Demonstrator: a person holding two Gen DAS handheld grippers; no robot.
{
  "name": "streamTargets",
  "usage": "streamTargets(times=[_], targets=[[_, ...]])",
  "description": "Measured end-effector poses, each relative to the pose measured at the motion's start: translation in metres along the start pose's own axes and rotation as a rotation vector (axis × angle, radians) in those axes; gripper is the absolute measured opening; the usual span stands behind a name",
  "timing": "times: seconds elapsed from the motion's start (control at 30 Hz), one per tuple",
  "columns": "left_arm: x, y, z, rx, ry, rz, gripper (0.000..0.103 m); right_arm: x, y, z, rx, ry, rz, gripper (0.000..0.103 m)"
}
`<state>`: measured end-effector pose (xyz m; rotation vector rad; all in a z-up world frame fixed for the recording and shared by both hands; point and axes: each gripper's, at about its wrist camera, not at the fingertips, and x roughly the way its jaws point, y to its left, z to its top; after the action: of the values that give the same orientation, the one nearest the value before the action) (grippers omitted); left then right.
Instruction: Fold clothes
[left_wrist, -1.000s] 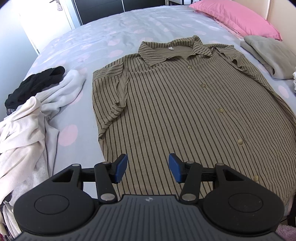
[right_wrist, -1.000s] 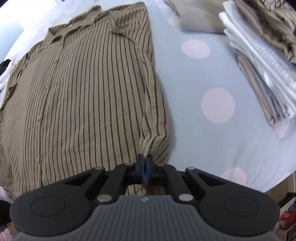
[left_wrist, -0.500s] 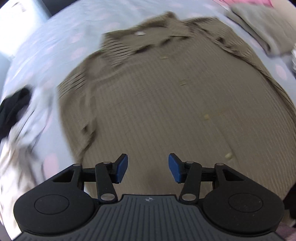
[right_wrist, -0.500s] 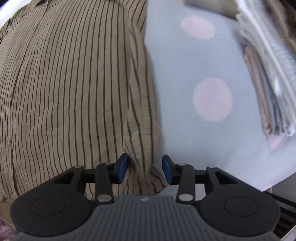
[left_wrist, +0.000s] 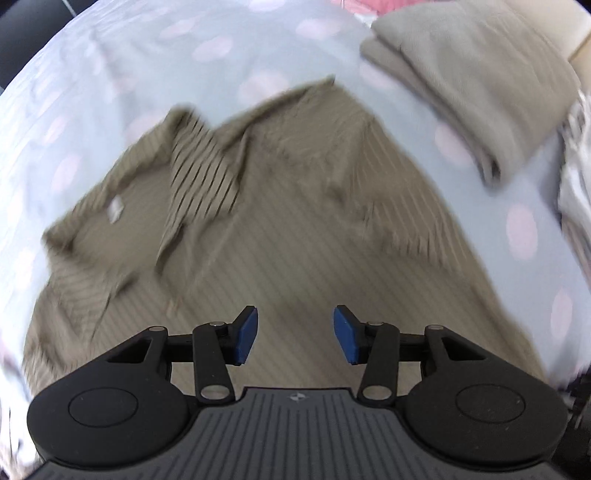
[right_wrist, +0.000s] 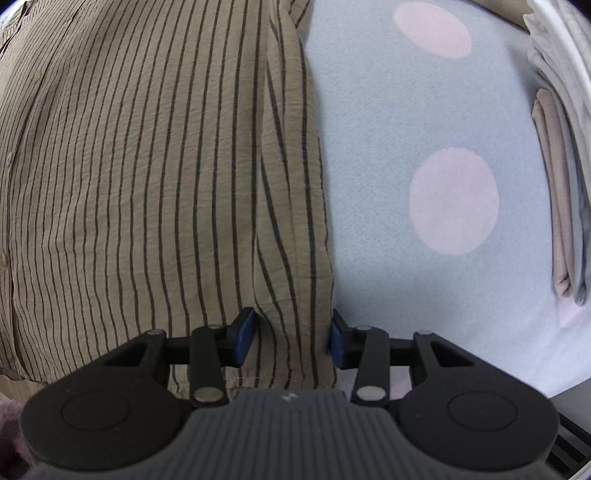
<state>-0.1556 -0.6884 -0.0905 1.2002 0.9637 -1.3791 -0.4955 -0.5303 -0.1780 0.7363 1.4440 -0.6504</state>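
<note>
A tan shirt with dark stripes (left_wrist: 280, 236) lies spread on the bed, its collar (left_wrist: 192, 162) toward the far left in the blurred left wrist view. My left gripper (left_wrist: 294, 334) hovers open above the shirt's middle with nothing between its blue pads. In the right wrist view the same shirt (right_wrist: 147, 166) fills the left half. Its folded right sleeve (right_wrist: 291, 206) runs down between the pads of my right gripper (right_wrist: 291, 339), which stands open around the sleeve's lower end near the hem.
The light blue bedsheet with pink dots (right_wrist: 454, 199) lies to the right of the shirt. A folded grey garment (left_wrist: 472, 77) sits at the back right. A stack of folded clothes (right_wrist: 557, 192) lines the right edge. The bed's front edge is close below.
My right gripper opened, released the sleeve end and dropped closer to the shirt. The left gripper swung fast to the right over the shirt, staying open; the clothes pile at left left the view.
</note>
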Motion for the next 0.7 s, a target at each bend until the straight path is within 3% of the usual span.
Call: streamTargets(times=[0.07, 0.27, 0.5, 0.7], targets=[[0.012, -0.011, 0.030, 0.043, -0.026, 0.004, 0.043, 0.001, -0.001, 0.001, -0.001, 0.004, 0.007, 0.046], [0.058, -0.038, 0.093, 0.037, 0.002, -0.048, 0.041, 0.003, -0.003, 0.002, 0.004, 0.024, 0.025, 0.048], [0.090, -0.061, 0.138, -0.007, 0.001, -0.072, 0.037, 0.000, 0.005, -0.001, -0.039, 0.017, 0.004, 0.048], [0.122, -0.071, 0.155, -0.054, 0.010, -0.064, 0.033, -0.002, 0.006, -0.005, -0.053, 0.019, 0.001, 0.048]])
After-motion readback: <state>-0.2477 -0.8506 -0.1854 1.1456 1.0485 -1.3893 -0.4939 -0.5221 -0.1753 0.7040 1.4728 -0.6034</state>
